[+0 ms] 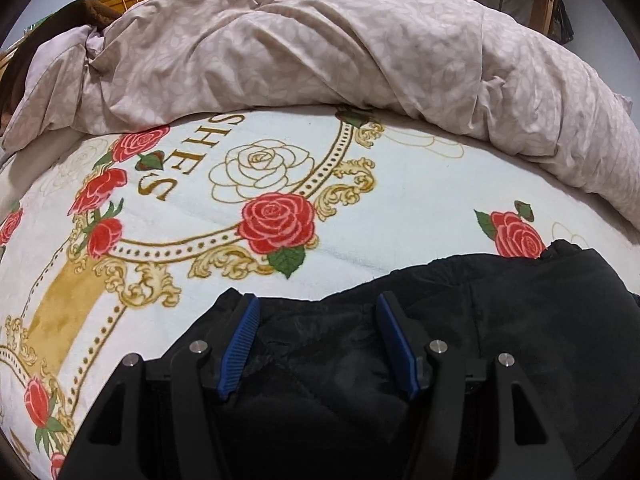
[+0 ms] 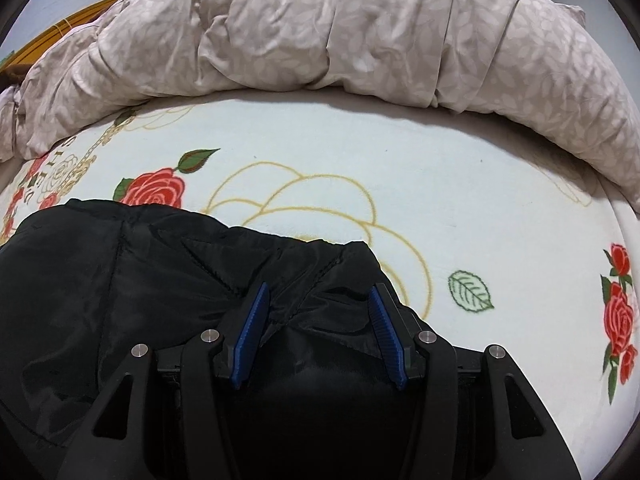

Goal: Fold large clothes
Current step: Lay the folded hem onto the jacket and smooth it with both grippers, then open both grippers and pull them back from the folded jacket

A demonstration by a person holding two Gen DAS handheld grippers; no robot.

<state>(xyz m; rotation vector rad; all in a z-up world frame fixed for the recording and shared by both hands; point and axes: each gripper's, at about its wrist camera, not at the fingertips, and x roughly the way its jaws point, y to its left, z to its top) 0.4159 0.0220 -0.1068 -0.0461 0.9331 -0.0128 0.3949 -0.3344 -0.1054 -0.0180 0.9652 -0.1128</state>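
Both grippers, left and right, are hovering spread-fingered over the shiny black nylon garment on the rose-printed white blanket, apparently readying a grasp for folding.

- My left gripper hovers over the black shiny garment, which lies on the white rose-printed blanket.
- My right gripper hovers over its right end.
- Behind it lies the bunched beige leaf-patterned duvet.
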